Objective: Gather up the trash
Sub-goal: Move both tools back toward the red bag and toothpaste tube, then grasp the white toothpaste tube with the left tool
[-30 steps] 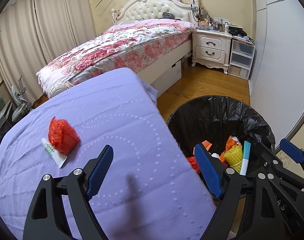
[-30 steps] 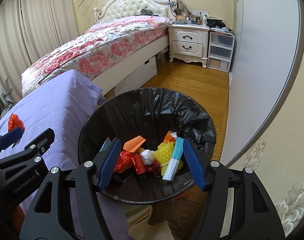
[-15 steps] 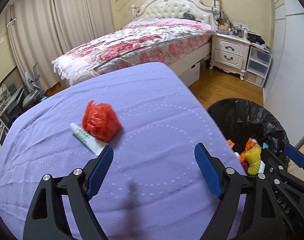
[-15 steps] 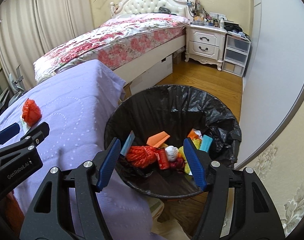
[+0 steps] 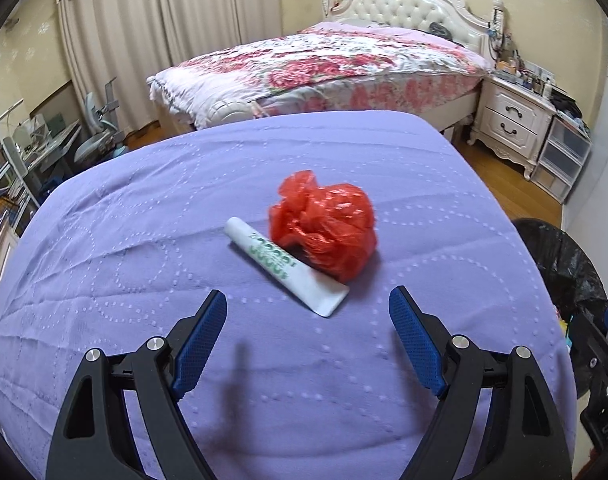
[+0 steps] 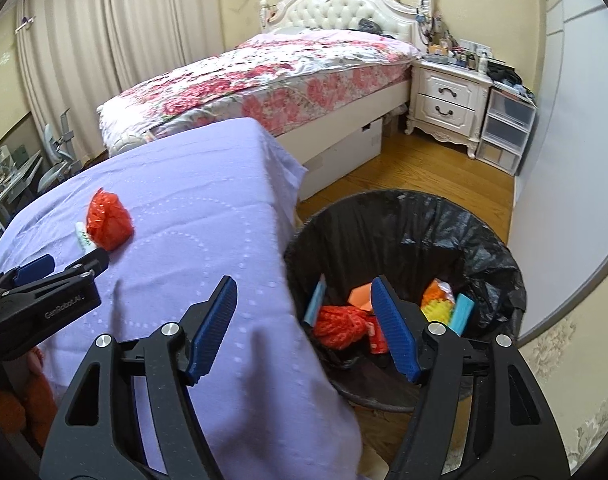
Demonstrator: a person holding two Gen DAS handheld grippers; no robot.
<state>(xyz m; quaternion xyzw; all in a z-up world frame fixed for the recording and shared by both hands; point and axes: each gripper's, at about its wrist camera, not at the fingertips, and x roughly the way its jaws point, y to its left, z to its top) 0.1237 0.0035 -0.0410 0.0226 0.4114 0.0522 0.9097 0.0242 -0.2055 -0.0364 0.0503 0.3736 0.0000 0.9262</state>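
Observation:
A crumpled red plastic bag (image 5: 323,224) and a white tube with green print (image 5: 286,266) lie touching on the purple-covered table (image 5: 144,240). My left gripper (image 5: 307,312) is open and empty, just in front of the tube's flat end. The bag also shows in the right wrist view (image 6: 108,220) with the tube (image 6: 84,239) beside it. My right gripper (image 6: 304,304) is open and empty, over the table's edge and the rim of the black-lined trash bin (image 6: 499,268), which holds several pieces of trash.
The bin (image 5: 563,260) stands on the wooden floor right of the table. A floral bed (image 6: 264,76) and a white nightstand (image 6: 447,100) stand behind. A desk and chair (image 5: 88,140) are at far left.
Both grippers swung left, away from the bin toward the table. The red bag and tube now sit centred just ahead of my left gripper. Both stayed open.

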